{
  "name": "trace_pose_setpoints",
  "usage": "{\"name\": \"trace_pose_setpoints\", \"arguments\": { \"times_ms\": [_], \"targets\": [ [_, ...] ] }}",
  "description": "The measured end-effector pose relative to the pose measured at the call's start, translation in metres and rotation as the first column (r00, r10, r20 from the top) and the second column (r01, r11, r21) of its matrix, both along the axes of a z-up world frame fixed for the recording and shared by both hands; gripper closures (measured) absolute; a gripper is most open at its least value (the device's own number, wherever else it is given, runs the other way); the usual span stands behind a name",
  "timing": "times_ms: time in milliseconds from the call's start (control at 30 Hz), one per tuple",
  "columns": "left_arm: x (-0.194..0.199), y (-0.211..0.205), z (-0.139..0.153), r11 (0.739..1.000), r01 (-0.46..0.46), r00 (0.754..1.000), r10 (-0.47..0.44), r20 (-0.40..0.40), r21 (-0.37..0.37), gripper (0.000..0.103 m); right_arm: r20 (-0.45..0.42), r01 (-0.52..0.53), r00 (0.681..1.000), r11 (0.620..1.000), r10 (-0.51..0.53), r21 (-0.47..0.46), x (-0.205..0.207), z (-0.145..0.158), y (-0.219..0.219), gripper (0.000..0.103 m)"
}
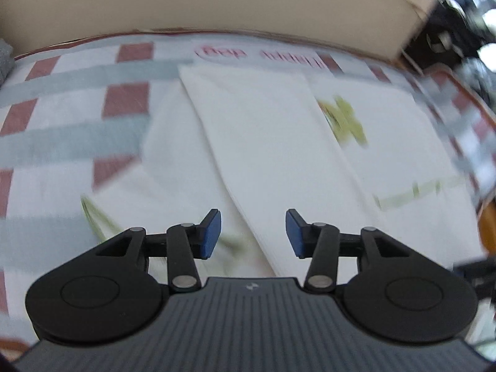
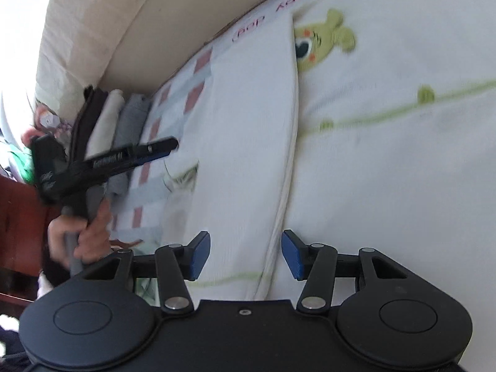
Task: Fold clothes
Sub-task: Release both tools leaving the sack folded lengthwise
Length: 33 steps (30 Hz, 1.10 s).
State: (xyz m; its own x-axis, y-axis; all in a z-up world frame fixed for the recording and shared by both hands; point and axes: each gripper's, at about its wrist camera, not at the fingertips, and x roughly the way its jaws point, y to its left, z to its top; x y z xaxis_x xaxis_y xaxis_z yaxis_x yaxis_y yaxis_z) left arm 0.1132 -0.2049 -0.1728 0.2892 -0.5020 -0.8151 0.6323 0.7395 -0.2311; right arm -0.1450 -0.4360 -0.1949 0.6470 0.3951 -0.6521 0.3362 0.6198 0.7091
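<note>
- The white shirt (image 1: 257, 142) with a green cartoon animal (image 2: 322, 40) lay flat on the checked bed cover (image 1: 77, 117), with one side folded over the middle.
- The left gripper (image 1: 253, 234) hung above the shirt with its blue pads (image 1: 212, 235) apart and nothing between them.
- The right gripper (image 2: 245, 255) was above the folded edge, jaws apart and empty too.
- A hand (image 2: 83, 235) held the left gripper's handle.
- A stack of folded clothes (image 2: 121, 114) sat by the cream headboard (image 1: 217, 0).

Both grippers, left gripper (image 1: 253, 234) and right gripper (image 2: 245, 255), are matte black with blue-padded fingers (image 1: 212, 234), silver pivot rivets and ribbed bodies; a bare hand (image 2: 83, 235) grips a grey handle.
</note>
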Motion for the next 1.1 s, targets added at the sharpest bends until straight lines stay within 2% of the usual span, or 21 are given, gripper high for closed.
{"name": "trace_pose_setpoints", "arguments": {
  "times_ms": [67, 133, 167, 200, 267, 367, 500, 667, 700, 733, 833, 900, 1000, 1100],
  "targets": [
    [-0.027, 0.003, -0.009, 0.999, 0.054, 0.998, -0.054, -0.033, -0.005, 0.058, 0.005, 0.032, 0.999, 0.999, -0.032, -0.006, -0.01, 0.002, 0.009, 0.047],
    [-0.049, 0.006, -0.019, 0.996, 0.084, 0.994, -0.084, -0.063, 0.007, 0.058, -0.003, 0.029, 1.0, 0.997, -0.029, -0.068, -0.018, 0.007, 0.018, 0.063],
    [-0.054, 0.007, -0.022, 0.996, 0.085, 0.995, -0.083, -0.061, 0.029, 0.058, -0.012, 0.009, 1.0, 0.993, -0.01, -0.12, -0.019, 0.01, 0.022, 0.079],
    [-0.059, 0.008, -0.025, 0.995, 0.086, 0.995, -0.083, -0.059, 0.05, 0.058, -0.022, -0.014, 1.0, 0.985, 0.01, -0.174, -0.019, 0.012, 0.026, 0.084],
    [-0.066, 0.009, -0.027, 0.993, 0.087, 0.995, -0.083, -0.045, 0.086, 0.058, -0.032, -0.054, 0.998, 0.968, 0.048, -0.244, -0.021, 0.014, 0.031, 0.088],
    [-0.073, 0.009, -0.021, 0.988, 0.081, 0.997, -0.081, -0.011, 0.134, 0.058, -0.044, -0.104, 0.995, 0.939, 0.095, -0.328, -0.023, 0.019, 0.039, 0.089],
    [-0.081, 0.016, -0.022, 0.984, 0.061, 0.998, -0.063, 0.01, 0.167, 0.058, -0.073, -0.179, 0.984, 0.867, 0.164, -0.464, -0.027, 0.025, 0.053, 0.09],
    [-0.092, 0.022, -0.015, 0.985, 0.025, 0.999, -0.032, 0.037, 0.172, 0.058, -0.109, -0.148, 0.988, 0.836, 0.107, -0.528, -0.039, 0.033, 0.049, 0.088],
    [-0.093, 0.025, -0.011, 0.987, 0.016, 0.999, -0.022, 0.032, 0.16, 0.058, -0.103, -0.135, 0.99, 0.841, 0.095, -0.523, -0.043, 0.035, 0.047, 0.084],
    [-0.094, 0.03, -0.008, 0.989, 0.006, 1.0, -0.009, 0.017, 0.146, 0.057, -0.082, -0.111, 0.993, 0.859, 0.081, -0.499, -0.051, 0.037, 0.041, 0.084],
    [-0.096, 0.045, 0.001, 0.994, -0.023, 0.999, 0.028, -0.041, 0.106, 0.056, 0.003, -0.032, 0.999, 0.937, 0.035, -0.348, -0.074, 0.038, 0.026, 0.076],
    [-0.101, 0.056, 0.008, 0.996, -0.028, 0.997, 0.033, -0.071, 0.081, 0.056, 0.059, -0.017, 0.998, 0.969, 0.033, -0.248, -0.088, 0.036, 0.024, 0.07],
    [-0.108, 0.069, 0.014, 0.999, -0.013, 0.989, 0.019, -0.145, 0.042, 0.056, 0.084, -0.057, 0.994, 0.991, 0.068, -0.124, -0.102, 0.031, 0.024, 0.067],
    [-0.117, 0.078, 0.016, 1.0, 0.024, 0.968, -0.022, -0.249, 0.005, 0.055, 0.062, -0.12, 0.99, 0.988, 0.126, -0.094, -0.107, 0.03, 0.026, 0.066]
  ]
}}
